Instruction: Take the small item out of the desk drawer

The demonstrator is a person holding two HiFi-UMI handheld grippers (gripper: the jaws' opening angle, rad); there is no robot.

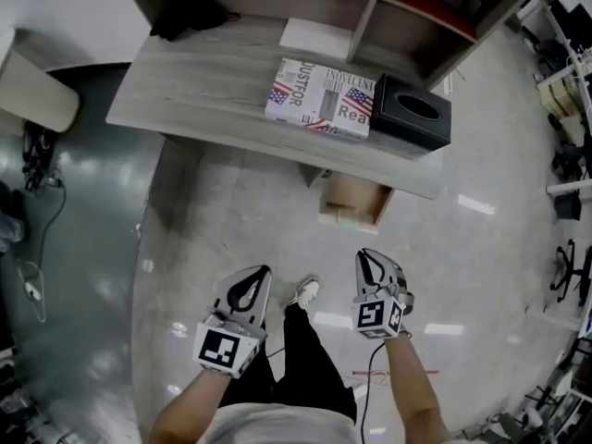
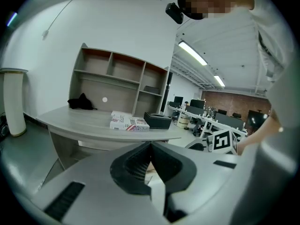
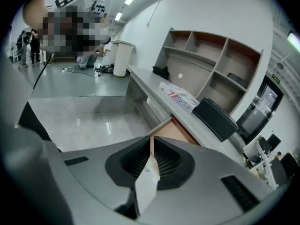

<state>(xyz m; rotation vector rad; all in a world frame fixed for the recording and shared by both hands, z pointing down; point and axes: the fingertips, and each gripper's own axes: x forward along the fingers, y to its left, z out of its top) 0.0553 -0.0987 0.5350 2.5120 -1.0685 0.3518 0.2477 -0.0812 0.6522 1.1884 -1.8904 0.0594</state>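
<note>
**Drawer open, both grippers shut and empty**

Glossy grey floor fills most of the head view, with an office of further desks and chairs off at the right edge. At the top stands a wood-grain desk with an open shelf unit behind it.

On the desk we note:
- a box printed with stars and stripes
- a black tissue box just to its right, touching or nearly so
- a white sheet behind the printed box
- a dark bundle of cloth at the back left

Under the desk's right part, below the tissue box, the drawer stands pulled out, and its tan inside shows. A pale strip lies along its near edge. We cannot tell whether that is the small item, and no view shows the drawer's contents clearly.

The left gripper and the right gripper hang over the floor, well short of the drawer. They sit on either side of the person's dark-trousered leg and white shoe.

In the left gripper view the jaws meet at the tips with nothing between them. In the right gripper view the jaws are likewise closed together and empty, and they point toward the open drawer.

A white cylindrical bin stands at the desk's left end.
</note>
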